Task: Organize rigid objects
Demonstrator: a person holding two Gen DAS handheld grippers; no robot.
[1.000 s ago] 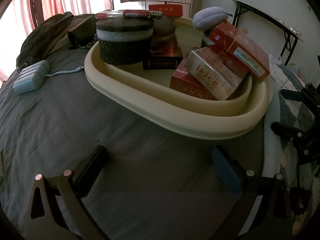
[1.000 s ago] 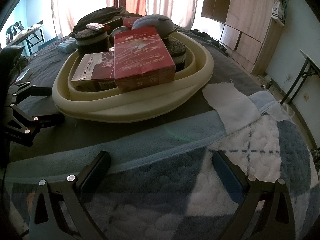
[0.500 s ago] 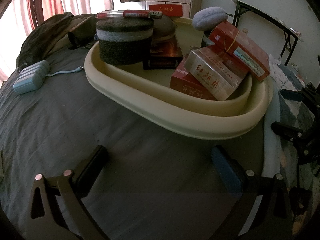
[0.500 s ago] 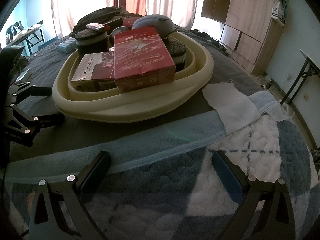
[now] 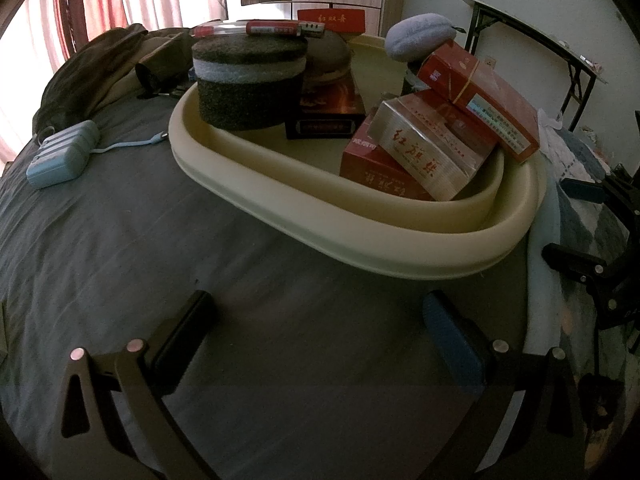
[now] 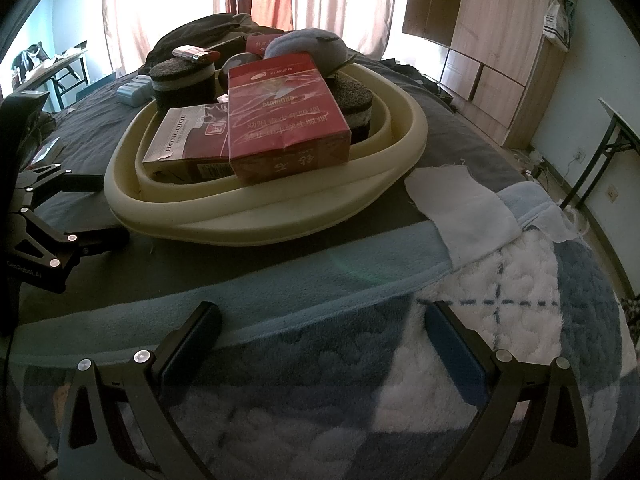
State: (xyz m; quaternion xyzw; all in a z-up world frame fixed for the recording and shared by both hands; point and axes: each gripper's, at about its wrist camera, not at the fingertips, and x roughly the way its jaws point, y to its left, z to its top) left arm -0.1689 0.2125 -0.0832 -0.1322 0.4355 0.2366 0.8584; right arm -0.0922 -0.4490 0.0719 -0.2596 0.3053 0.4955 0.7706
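Right wrist view: both hand-held grippers, right (image 6: pixel 320 344) and left (image 5: pixel 316 328), gape empty; red carton (image 6: pixel 284 120) ahead, tilted atop the tray (image 6: pixel 256 220) pile, may slide off if nudged.

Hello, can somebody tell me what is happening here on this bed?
Nothing is being held right now. The left gripper and the right gripper are both open and empty, low over the bedding, each pointing at the cream tray. The tray already holds several red cigarette boxes, dark foam cylinders with a lighter on top of one, and a grey pouch. A blue power bank lies outside it.
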